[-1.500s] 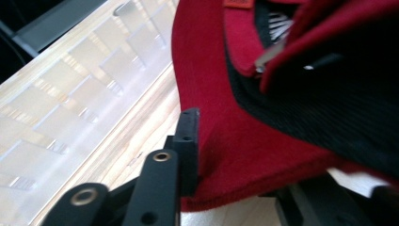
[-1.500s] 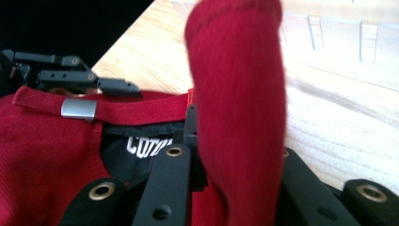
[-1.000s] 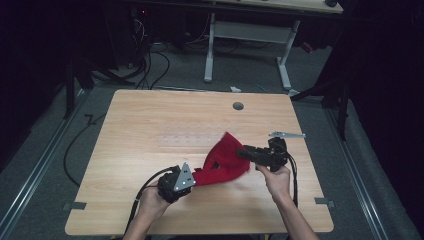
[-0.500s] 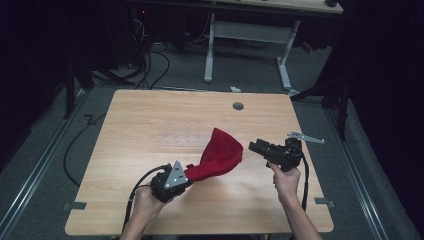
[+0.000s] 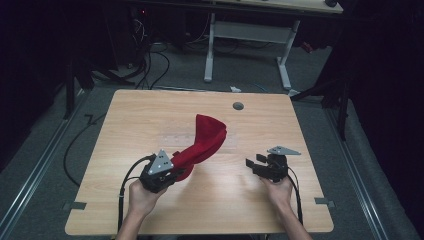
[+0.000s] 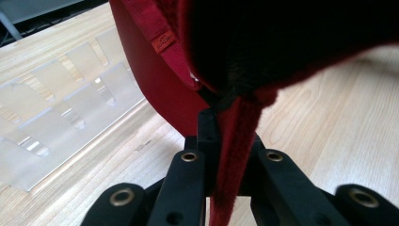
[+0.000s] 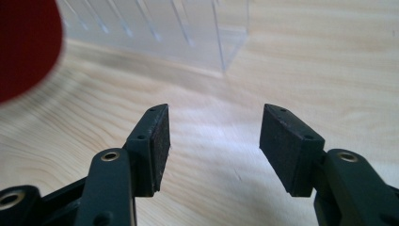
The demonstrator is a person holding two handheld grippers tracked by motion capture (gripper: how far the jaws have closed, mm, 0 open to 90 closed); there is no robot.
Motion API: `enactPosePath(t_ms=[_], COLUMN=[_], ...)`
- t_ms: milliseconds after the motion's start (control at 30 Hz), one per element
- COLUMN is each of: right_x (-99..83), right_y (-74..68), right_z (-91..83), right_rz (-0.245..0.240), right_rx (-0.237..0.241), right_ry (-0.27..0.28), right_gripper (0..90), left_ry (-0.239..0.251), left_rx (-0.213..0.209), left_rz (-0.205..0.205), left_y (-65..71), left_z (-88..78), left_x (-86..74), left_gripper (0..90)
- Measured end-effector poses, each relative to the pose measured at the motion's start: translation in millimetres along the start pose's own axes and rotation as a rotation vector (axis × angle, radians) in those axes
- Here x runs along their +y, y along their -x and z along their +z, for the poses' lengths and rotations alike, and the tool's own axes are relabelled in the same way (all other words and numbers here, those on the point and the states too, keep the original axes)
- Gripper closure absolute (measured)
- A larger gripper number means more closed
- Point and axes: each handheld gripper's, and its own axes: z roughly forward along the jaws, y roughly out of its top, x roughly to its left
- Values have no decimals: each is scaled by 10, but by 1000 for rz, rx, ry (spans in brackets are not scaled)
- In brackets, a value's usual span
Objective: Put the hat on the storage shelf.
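At the left of the high view, the left gripper is seen clamped on one end of a red cloth, which is lifted off the wooden table and arched up and away toward the table's middle. In the left gripper view the cloth's edge is pinched flat between the two black jaws, a small sewn label is visible on its fold, and a clear plastic rack is seen lying on the tabletop behind it. Farther right in the high view, a small grey disc is set into the table near its far edge. At the right, the right gripper is held low over bare wood, well apart from the cloth; its jaws are spread with nothing between them, having just been opening. In the right gripper view the two pads are parted over the wood grain, with the clear rack beyond them and a blurred patch of the red cloth at the upper left.
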Motion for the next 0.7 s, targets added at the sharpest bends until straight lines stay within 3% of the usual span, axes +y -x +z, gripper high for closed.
enactPosePath(t_ms=[167,300,400,600,700], right_x=[-115,-168,-205,-220,-216], right_y=[-34,-12,-8,-15,26], right_z=[59,88,122,134,131], right_rz=[-75,-83,-115,-141,-105], right_rx=[-130,-163,-196,-209,-185], right_ry=[-25,-30,-52,-68,-77], right_gripper=[416,411,409,412,398], left_ry=[23,44,59,93,110], left_rx=[22,53,67,86,74], left_rz=[-23,-49,-70,-116,-151], left_y=[-55,-96,-141,-230,-253], left_z=[19,0,-29,-47,-52], left_x=[52,115,157,239,311], left_gripper=[854,854,854,854,853])
